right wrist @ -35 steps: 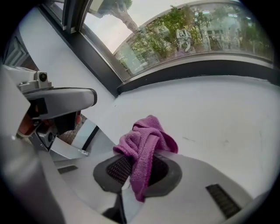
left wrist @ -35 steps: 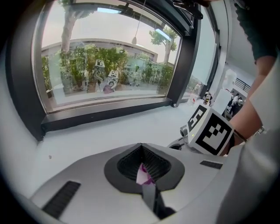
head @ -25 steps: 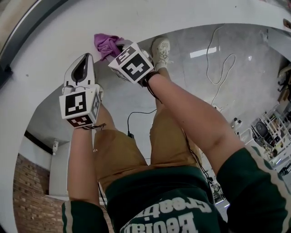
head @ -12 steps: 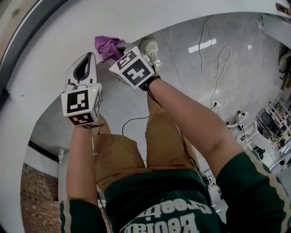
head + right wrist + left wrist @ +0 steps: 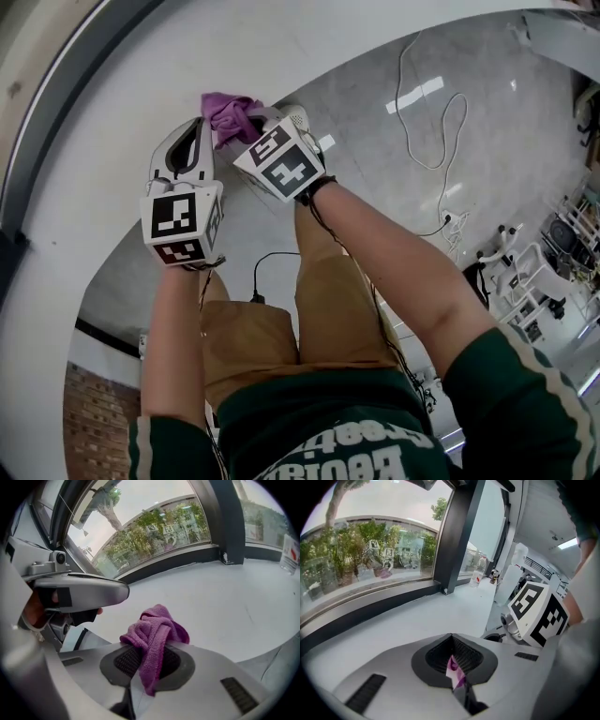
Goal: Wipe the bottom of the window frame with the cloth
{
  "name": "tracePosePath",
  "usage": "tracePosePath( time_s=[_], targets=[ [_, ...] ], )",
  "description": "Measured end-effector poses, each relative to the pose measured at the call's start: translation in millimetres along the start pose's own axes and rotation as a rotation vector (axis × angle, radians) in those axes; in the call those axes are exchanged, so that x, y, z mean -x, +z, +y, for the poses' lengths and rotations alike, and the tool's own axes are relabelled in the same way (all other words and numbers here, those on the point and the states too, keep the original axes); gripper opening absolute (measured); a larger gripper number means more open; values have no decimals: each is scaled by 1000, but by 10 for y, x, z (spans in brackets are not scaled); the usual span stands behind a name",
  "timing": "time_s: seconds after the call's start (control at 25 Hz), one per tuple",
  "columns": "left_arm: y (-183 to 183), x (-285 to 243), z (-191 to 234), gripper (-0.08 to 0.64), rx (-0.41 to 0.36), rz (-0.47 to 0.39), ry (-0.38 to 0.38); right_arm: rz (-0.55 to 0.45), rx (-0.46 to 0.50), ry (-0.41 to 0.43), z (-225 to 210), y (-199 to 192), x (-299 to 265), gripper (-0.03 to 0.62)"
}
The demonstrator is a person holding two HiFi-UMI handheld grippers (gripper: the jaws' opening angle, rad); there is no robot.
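The right gripper (image 5: 149,663) is clamped tight on the purple cloth (image 5: 154,630) — most of it bunches up past the jaw tips, and a tail hangs down along the seam between them. The cloth is held over the white sill (image 5: 220,602), close to the sill's near edge in the head view. The dark bottom of the window frame (image 5: 173,560) runs well beyond it on the far side. The left gripper (image 5: 190,141) hovers just left of the cloth with its jaws pressed together. A small purple sliver shows at their seam — whether it belongs to the cloth I cannot tell.
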State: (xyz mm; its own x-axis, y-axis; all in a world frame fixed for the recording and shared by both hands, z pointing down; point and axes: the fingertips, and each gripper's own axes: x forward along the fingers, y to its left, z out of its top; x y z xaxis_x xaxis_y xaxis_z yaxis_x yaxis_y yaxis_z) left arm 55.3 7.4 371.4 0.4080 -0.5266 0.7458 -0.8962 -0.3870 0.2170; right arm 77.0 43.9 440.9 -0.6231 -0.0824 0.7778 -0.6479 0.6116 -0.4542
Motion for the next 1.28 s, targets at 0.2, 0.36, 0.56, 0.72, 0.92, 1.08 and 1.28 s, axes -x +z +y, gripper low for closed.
tracePosePath(
  time_s=[0.2, 0.36, 0.56, 0.72, 0.92, 1.08, 1.28],
  targets=[
    [217, -233, -232, 8, -38, 9, -44, -13, 26, -48, -300, 11, 180, 70],
    [410, -404, -422, 7, -55, 7, -72, -44, -16, -78, -567, 10, 363, 70],
    [515, -635, -647, 8, -75, 8, -96, -76, -51, -137, -918, -20, 564, 70],
    [623, -770, -827, 8, -92, 14, -127, -94, -101, -159, -1100, -45, 688, 71],
    [741, -898, -957, 8, -104, 10, -142, -122, -130, -208, -1349, -79, 843, 69],
    [817, -933, -967, 6, -78, 4, -135, -128, -168, -218, -1474, -99, 895, 69],
    [820, -909, -806, 8, -69, 6, -118, -103, -131, -218, -1459, 22, 802, 70]
  ],
)
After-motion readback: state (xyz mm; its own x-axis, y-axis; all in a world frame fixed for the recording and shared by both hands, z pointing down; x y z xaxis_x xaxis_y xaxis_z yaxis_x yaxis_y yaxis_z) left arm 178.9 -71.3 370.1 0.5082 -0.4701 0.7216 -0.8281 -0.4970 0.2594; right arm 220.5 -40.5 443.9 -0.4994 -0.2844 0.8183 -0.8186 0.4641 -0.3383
